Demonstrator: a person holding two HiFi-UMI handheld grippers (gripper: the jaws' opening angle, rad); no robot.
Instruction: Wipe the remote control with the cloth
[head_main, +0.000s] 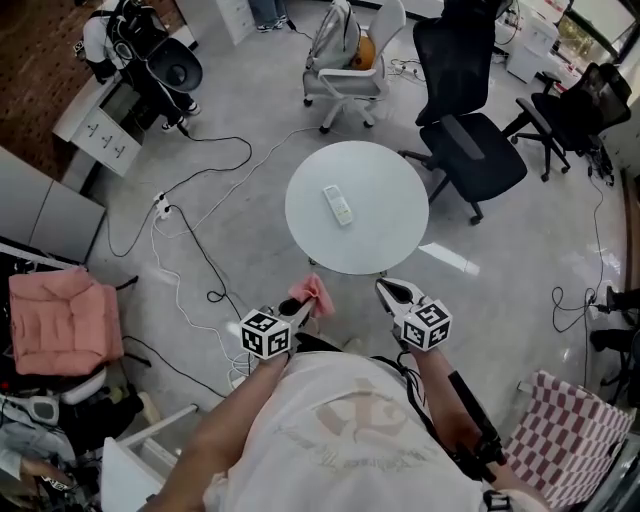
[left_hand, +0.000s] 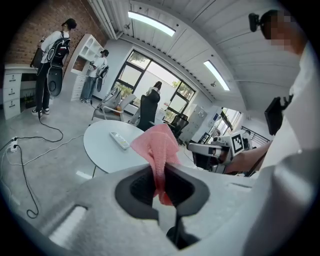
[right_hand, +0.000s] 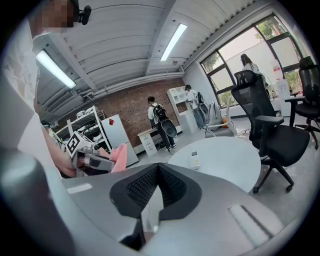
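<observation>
We look down from above on a person's shoulders, with a claw held out in each hand above a grey floor. The left claw (head_main: 300, 306) is clamped on a pink cloth (head_main: 318, 293). In the left gripper view the cloth is pinched between the two dark pads, its bunched upper part rising above them and a short end hanging below. The right claw (head_main: 388, 289) is pressed together with nothing between its pads. Both claws tilt gently downward and sit side by side, just short of the near edge of a round white surface (head_main: 395, 180).

The remote control (head_main: 338, 205), white and slim, lies flat near the middle of that surface, set at a slant. It is well apart from both claws and from the cloth.

A black office chair (head_main: 470, 150) stands beside the surface on the right, and a white chair (head_main: 350, 60) stands beyond it. Black and white cables (head_main: 190, 240) trail across the floor on the left. In the gripper views, people (left_hand: 52, 60) stand far off by shelves and a brick wall.
</observation>
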